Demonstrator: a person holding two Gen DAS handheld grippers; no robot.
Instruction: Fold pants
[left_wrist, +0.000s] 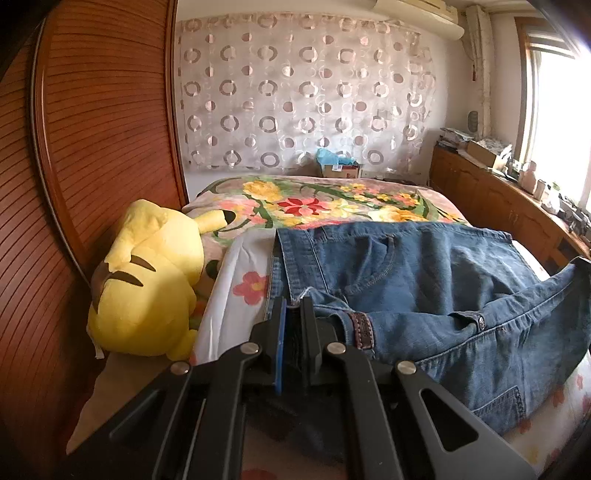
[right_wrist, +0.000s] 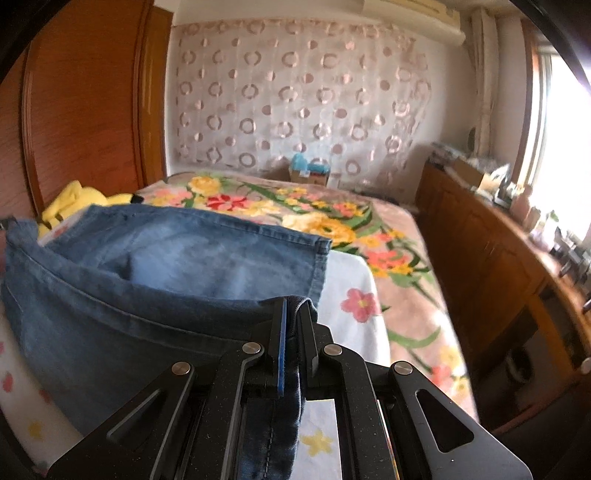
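Note:
Blue denim pants (left_wrist: 424, 280) lie across the bed, doubled over on themselves, with the waistband button and a brown leather patch facing me. My left gripper (left_wrist: 293, 306) is shut on the left end of the lifted denim layer. In the right wrist view the same pants (right_wrist: 155, 273) spread to the left, and my right gripper (right_wrist: 293, 304) is shut on a denim seam that hangs down between its fingers. The held layer sags between the two grippers over the lower layer.
A yellow plush toy (left_wrist: 147, 280) lies at the bed's left edge against a wooden headboard (left_wrist: 92, 147). A floral blanket (right_wrist: 332, 221) covers the far half of the bed. A wooden cabinet (right_wrist: 491, 258) with clutter runs along the right under a window.

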